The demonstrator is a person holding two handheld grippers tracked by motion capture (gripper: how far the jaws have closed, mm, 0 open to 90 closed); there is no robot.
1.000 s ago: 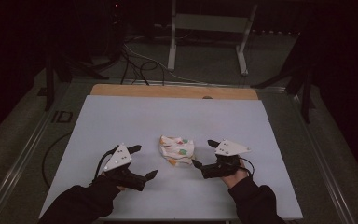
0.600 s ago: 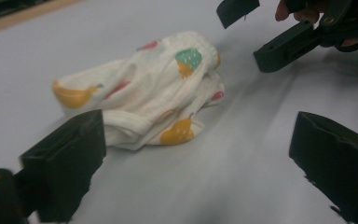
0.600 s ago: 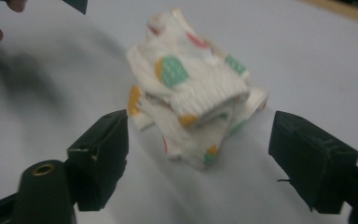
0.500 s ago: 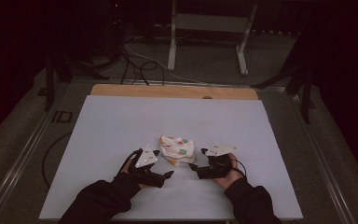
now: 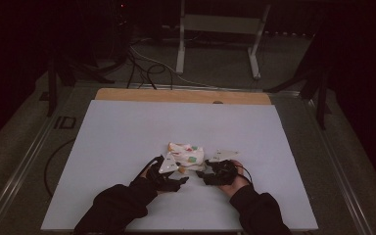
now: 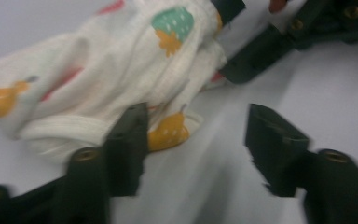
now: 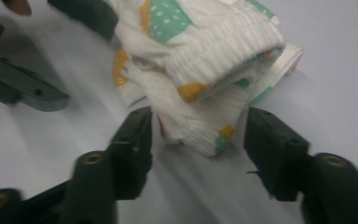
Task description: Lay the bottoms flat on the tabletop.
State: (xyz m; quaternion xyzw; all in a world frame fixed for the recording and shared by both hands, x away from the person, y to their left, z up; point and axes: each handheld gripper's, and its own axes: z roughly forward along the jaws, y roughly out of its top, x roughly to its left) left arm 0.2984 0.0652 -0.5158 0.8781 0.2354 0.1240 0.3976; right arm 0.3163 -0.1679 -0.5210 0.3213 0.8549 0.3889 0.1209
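Note:
A crumpled white cloth (image 5: 186, 154) printed with orange and green fruit lies on the white table (image 5: 127, 132), near the front. My left gripper (image 5: 180, 180) is at its near-left edge, my right gripper (image 5: 202, 176) at its near-right edge. In the left gripper view the cloth (image 6: 121, 70) has an orange-printed hem beside the left jaw, and the left gripper (image 6: 198, 144) has gaps around it. In the right gripper view a folded corner of the cloth (image 7: 205, 126) sits between the jaws of the right gripper (image 7: 200, 149), untouched. Both pairs of jaws have just been closing.
A wooden strip (image 5: 183, 96) runs along the table's far edge. Beyond it, cables (image 5: 142, 63) lie on the floor by a metal stand (image 5: 220, 29). The right gripper's jaw (image 6: 256, 53) shows close by in the left gripper view, and the left one (image 7: 23, 88) in the right gripper view.
Both hands have moved inward and down to the cloth's near edge, the left one further. Both pairs of jaws stand narrower than before.

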